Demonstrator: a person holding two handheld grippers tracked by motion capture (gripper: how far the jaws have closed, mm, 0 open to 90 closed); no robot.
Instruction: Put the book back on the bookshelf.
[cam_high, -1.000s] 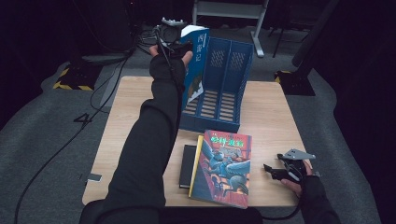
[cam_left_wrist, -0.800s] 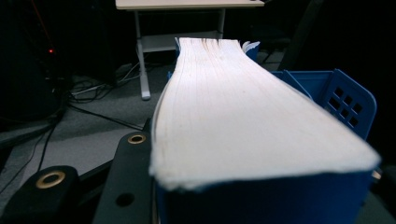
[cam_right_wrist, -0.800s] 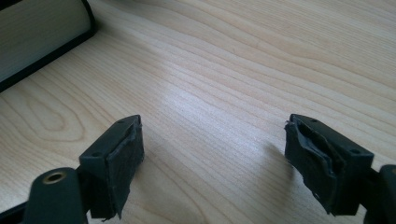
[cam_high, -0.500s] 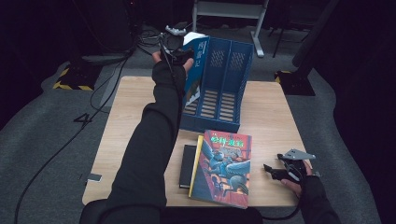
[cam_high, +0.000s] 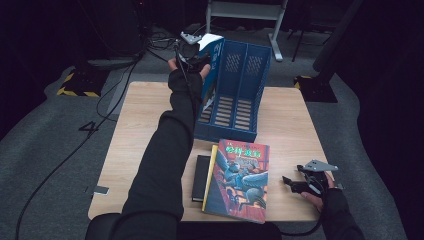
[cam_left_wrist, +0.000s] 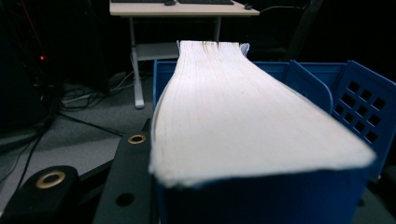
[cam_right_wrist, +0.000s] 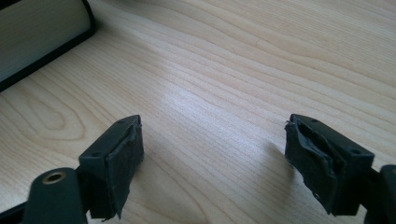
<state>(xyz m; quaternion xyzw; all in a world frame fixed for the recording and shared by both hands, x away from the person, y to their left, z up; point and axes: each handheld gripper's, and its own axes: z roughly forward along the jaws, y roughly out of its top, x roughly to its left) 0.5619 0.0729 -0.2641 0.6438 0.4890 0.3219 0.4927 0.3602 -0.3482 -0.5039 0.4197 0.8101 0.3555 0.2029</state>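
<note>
- The blue book (cam_high: 211, 60) stands tilted in the left slot of the blue file rack (cam_high: 245, 95), at the table's far side.
- The left gripper (cam_high: 192, 59) clamps it.
- The right gripper (cam_high: 300, 184) rests near right on the table (cam_high: 130, 130), jaws wide, nothing between.

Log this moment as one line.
left claw: shut on blue book | book: partly in file rack, leftmost slot | right claw: open, on table
</note>
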